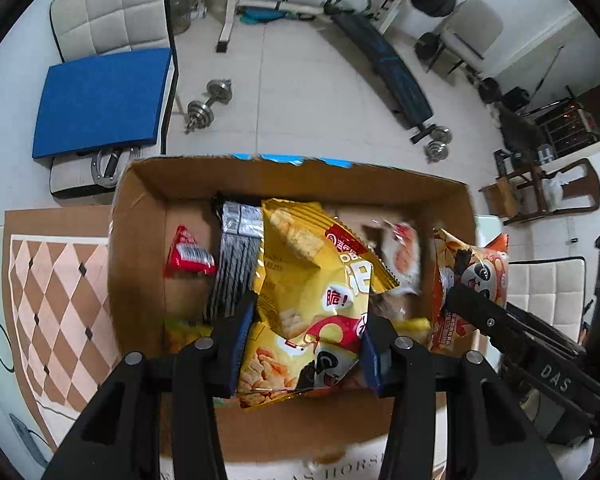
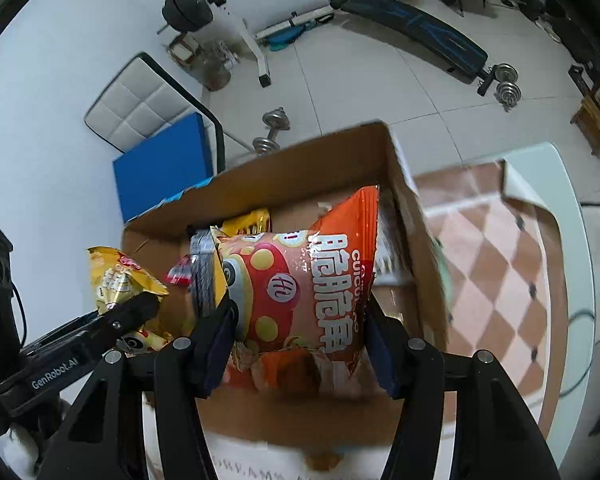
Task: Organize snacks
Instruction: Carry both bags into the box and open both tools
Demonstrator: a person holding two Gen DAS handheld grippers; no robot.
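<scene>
My left gripper (image 1: 304,344) is shut on a yellow snack bag (image 1: 312,296), which hangs over the open cardboard box (image 1: 140,216). My right gripper (image 2: 298,334) is shut on an orange snack bag (image 2: 312,292) over the same box (image 2: 404,208). In the left wrist view the orange bag (image 1: 476,272) and the right gripper (image 1: 484,316) show at the right. In the right wrist view the yellow bag (image 2: 116,276) and the left gripper (image 2: 128,312) show at the left. Inside the box lie a red packet (image 1: 188,256), a grey striped pack (image 1: 236,256) and a white-and-red packet (image 1: 404,256).
The box stands on a table with a checkered brown-and-cream cloth (image 1: 56,280). Beyond it are a chair with a blue pad (image 1: 104,100), dumbbells (image 1: 208,104) on the tiled floor, a weight bench (image 1: 392,68) and more chairs (image 1: 540,188).
</scene>
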